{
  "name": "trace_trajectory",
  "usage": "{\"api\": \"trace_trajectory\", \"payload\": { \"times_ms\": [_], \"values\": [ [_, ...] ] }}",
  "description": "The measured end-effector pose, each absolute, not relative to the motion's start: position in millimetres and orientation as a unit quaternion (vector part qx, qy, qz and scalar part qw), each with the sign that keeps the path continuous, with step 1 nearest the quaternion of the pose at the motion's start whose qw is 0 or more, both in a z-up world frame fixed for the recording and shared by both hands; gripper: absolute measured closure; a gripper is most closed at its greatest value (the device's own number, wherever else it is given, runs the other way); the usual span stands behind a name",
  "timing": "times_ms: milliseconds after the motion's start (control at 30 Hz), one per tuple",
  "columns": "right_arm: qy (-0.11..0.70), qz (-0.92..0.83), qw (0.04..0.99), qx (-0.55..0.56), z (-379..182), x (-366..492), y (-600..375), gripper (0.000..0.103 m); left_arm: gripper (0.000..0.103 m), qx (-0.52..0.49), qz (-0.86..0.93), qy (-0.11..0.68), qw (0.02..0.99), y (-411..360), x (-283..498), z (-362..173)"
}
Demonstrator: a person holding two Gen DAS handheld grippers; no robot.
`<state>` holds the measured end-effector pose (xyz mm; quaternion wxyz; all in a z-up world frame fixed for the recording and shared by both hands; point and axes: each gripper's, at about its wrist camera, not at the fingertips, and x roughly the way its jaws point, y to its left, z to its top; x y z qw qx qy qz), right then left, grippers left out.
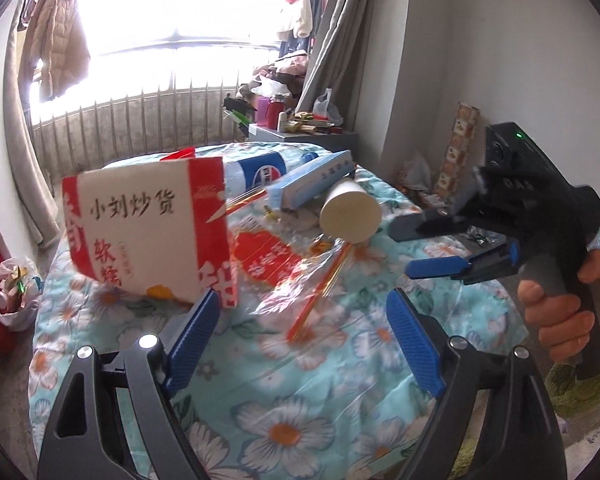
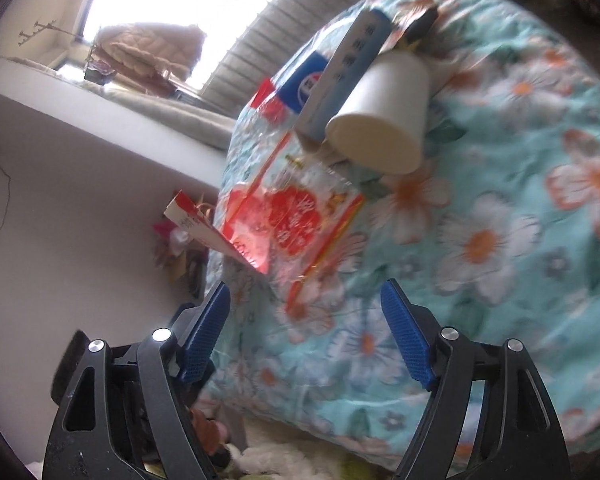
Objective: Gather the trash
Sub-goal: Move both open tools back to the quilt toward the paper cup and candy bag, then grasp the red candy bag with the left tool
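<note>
A round table under a floral cloth (image 1: pixel 340 420) (image 2: pixel 500 240) carries the trash. A white-and-red paper bag (image 1: pixel 148 232) (image 2: pixel 196 220) stands at its left edge, its lower corner at my left gripper's left fingertip. A clear plastic bag with red print (image 1: pixel 276 264) (image 2: pixel 300 220) lies in the middle. Behind it a white paper cup (image 1: pixel 350 216) (image 2: pixel 380 120) lies on its side against a blue-and-white box (image 1: pixel 312 178) (image 2: pixel 348 72). My left gripper (image 1: pixel 303 296) is open over the cloth. My right gripper (image 2: pixel 305 288) (image 1: pixel 432 248) is open, the plastic bag's near end just ahead of its tips.
A hand (image 1: pixel 556 312) holds the right gripper at the table's right edge. A blue-and-white bottle (image 1: pixel 260 170) lies behind the paper bag. A full white plastic bag (image 1: pixel 16 292) sits on the floor at left. A cluttered cabinet (image 1: pixel 300 128) stands by the curtain.
</note>
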<state>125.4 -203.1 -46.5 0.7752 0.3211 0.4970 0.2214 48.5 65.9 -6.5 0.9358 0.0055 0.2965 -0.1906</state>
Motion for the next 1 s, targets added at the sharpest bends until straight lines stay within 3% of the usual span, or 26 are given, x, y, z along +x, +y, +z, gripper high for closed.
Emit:
{"api": "trace_trajectory", "payload": {
  "times_ms": [167, 267, 400, 467, 633, 1000],
  "values": [
    [0.511, 0.215, 0.748, 0.364, -69, 151, -193, 0.043, 0.02, 0.009, -0.192, 0.304, 0.933, 74, 48, -18],
    [0.517, 0.196, 0.741, 0.38, -84, 164, -190, 0.059, 0.026, -0.002, -0.199, 0.309, 0.93, 78, 48, -21],
    [0.523, 0.19, 0.73, 0.396, -96, 168, -192, 0.091, 0.036, -0.019, -0.208, 0.321, 0.924, 84, 50, -24],
    [0.527, 0.19, 0.728, 0.396, -98, 165, -194, 0.099, 0.041, -0.036, -0.214, 0.332, 0.918, 87, 53, -28],
    [0.536, 0.194, 0.715, 0.404, -100, 150, -210, 0.102, 0.053, -0.108, -0.233, 0.377, 0.89, 95, 69, -42],
    [0.545, 0.192, 0.697, 0.425, -102, 111, -246, 0.103, 0.058, -0.207, -0.24, 0.434, 0.843, 98, 93, -65]
  ]
}}
